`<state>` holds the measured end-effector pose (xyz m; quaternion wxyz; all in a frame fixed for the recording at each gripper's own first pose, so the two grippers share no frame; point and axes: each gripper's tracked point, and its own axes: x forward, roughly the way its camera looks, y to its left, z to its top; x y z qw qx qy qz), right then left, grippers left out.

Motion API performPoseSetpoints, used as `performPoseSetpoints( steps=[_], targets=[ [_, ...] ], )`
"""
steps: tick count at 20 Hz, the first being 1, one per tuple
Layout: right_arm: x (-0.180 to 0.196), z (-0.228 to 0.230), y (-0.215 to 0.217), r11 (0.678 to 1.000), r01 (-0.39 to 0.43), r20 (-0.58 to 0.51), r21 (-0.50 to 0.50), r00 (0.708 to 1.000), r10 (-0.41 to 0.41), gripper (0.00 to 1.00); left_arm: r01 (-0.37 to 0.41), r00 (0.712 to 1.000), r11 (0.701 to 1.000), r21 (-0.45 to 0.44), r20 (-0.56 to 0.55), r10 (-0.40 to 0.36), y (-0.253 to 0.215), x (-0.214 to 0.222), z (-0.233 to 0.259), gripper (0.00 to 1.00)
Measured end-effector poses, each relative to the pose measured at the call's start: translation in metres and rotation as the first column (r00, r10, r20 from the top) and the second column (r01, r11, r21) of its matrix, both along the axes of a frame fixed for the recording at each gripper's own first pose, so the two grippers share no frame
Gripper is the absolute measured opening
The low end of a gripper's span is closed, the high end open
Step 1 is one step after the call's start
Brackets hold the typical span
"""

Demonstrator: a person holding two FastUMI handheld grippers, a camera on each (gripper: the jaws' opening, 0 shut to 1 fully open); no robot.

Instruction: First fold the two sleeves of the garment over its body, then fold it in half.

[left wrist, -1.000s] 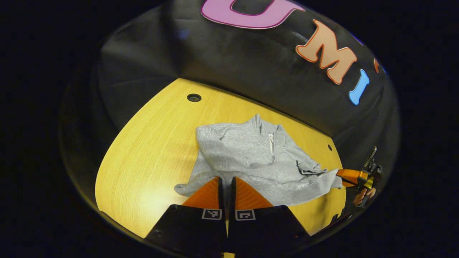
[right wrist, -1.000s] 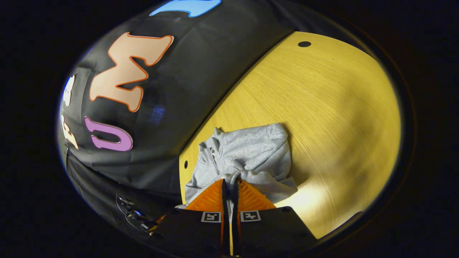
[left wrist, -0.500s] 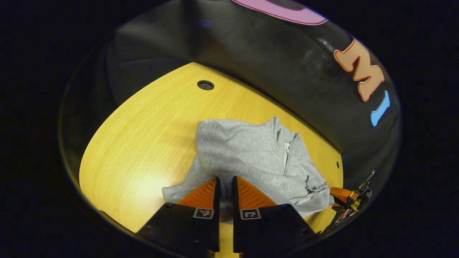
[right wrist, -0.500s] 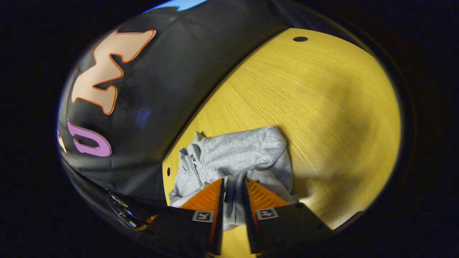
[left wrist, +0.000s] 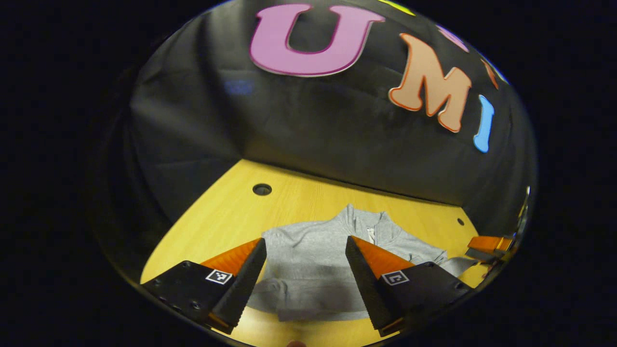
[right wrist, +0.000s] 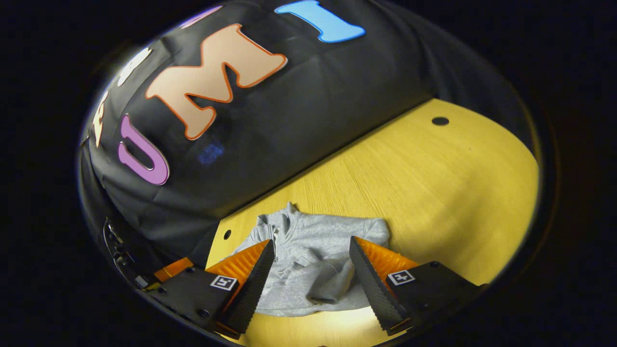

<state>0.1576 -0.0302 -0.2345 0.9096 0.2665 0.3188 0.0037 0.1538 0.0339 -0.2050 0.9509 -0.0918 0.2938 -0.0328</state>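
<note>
Both tools are off the cloth here. The left gripper (left wrist: 305, 248) hangs above the near edge of the grey garment (left wrist: 313, 270) with its fingers spread wide apart and nothing between them but the view down to the fabric; the right gripper (right wrist: 311, 248) does the same from its own side, jaws well apart and empty. That reads as a release, since neither one is pinching any fabric at this point.

The garment lies on the yellow wooden table (right wrist: 434, 183), close to the black booth wall (left wrist: 313, 130). In the right gripper view a sleeve (right wrist: 330, 284) sits folded over the body, its cuff pointing toward the near hem. In the left gripper view the far sleeve area looks rumpled near the other gripper, so how neatly it lies cannot be told.

The collar (left wrist: 364, 224) with its short zip points toward the wall, the hem toward the grippers, so the long axis runs from near edge to wall. Judged from that, the halving fold would carry hem up to collar.
</note>
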Motion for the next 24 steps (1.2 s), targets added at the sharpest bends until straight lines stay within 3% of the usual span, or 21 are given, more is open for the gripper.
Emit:
performPoseSetpoints(
  steps=[4,12,18,24],
  targets=[
    [-0.017,0.047,-0.01,0.987,0.001,0.153,-0.159,0.988,0.023,0.97,0.042,0.992,0.991,0.128,0.111,-0.057,-0.005,-0.022,0.032,0.95],
    [-0.05,0.103,0.012,0.93,0.022,0.345,-0.367,0.931,0.115,0.97,0.014,0.962,0.975,0.222,0.263,-0.074,-0.004,-0.065,0.078,0.97],
    [-0.08,0.126,0.028,0.894,0.042,0.428,-0.447,0.887,0.172,0.97,-0.014,0.958,0.971,0.237,0.283,-0.055,0.002,-0.09,0.085,0.96],
    [-0.086,0.132,0.044,0.896,0.017,0.44,-0.444,0.875,0.202,0.98,-0.03,0.95,0.968,0.249,0.31,-0.051,0.008,-0.094,0.096,0.96]
  ],
)
